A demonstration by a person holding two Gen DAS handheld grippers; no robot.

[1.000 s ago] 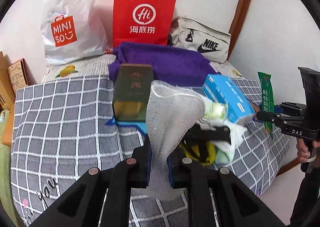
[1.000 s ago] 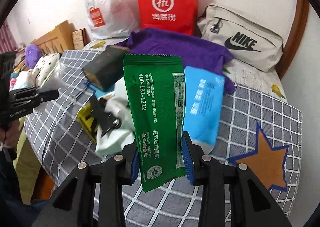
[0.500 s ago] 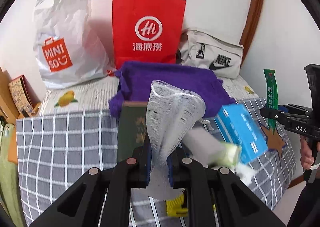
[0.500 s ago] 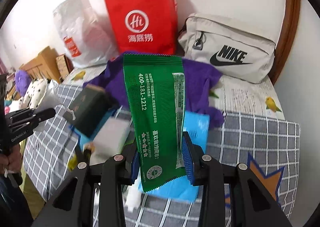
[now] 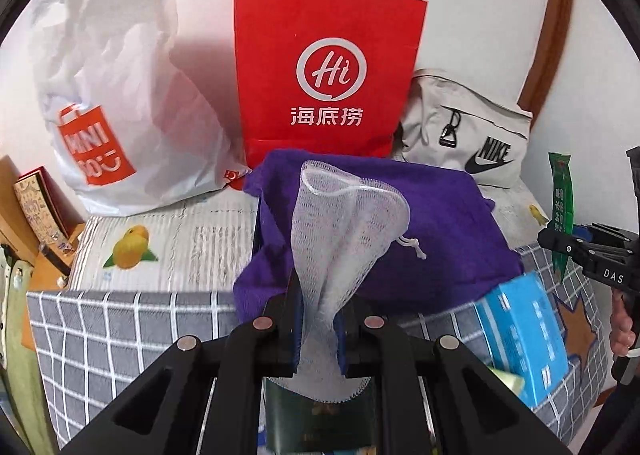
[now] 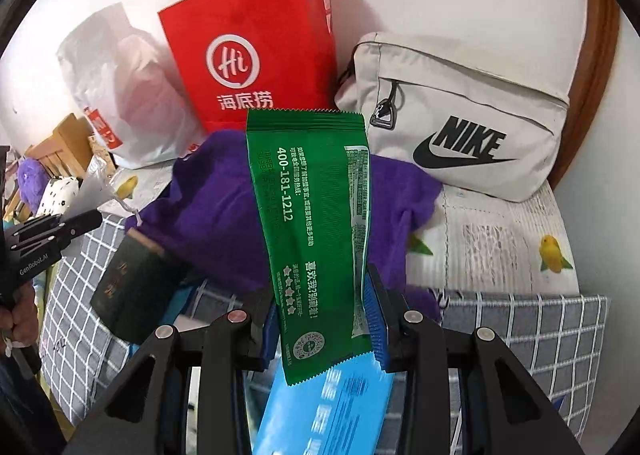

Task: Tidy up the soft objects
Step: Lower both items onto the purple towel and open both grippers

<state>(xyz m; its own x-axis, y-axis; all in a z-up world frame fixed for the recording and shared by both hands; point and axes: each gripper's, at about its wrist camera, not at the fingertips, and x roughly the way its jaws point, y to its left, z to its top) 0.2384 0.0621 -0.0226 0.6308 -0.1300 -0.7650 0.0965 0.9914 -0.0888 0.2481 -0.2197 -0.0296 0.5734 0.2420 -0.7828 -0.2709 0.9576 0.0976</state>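
My left gripper (image 5: 318, 329) is shut on a white mesh drawstring pouch (image 5: 344, 231), which stands up between its fingers above a purple cloth (image 5: 436, 239). In the right wrist view my right gripper (image 6: 324, 325) is shut on a green foil sachet (image 6: 316, 223) held upright. The same sachet (image 5: 561, 195) and right gripper (image 5: 568, 245) show at the right edge of the left wrist view. At the left edge of the right wrist view the left gripper (image 6: 86, 221) shows with the pouch (image 6: 90, 193). A red paper bag (image 5: 324, 75) stands against the wall behind the cloth.
A white Miniso plastic bag (image 5: 116, 95) leans left of the red bag, a beige Nike pouch (image 6: 460, 119) right of it. On the grey checked blanket (image 5: 120, 335) lie a blue tissue pack (image 5: 524, 335) and a dark green box (image 6: 132, 287). Wooden furniture (image 5: 16, 223) stands at far left.
Both grippers have moved toward the wall with their loads still held. The bags and purple cloth now appear larger and nearer; the box and tissue pack have slid to the bottom of the views.
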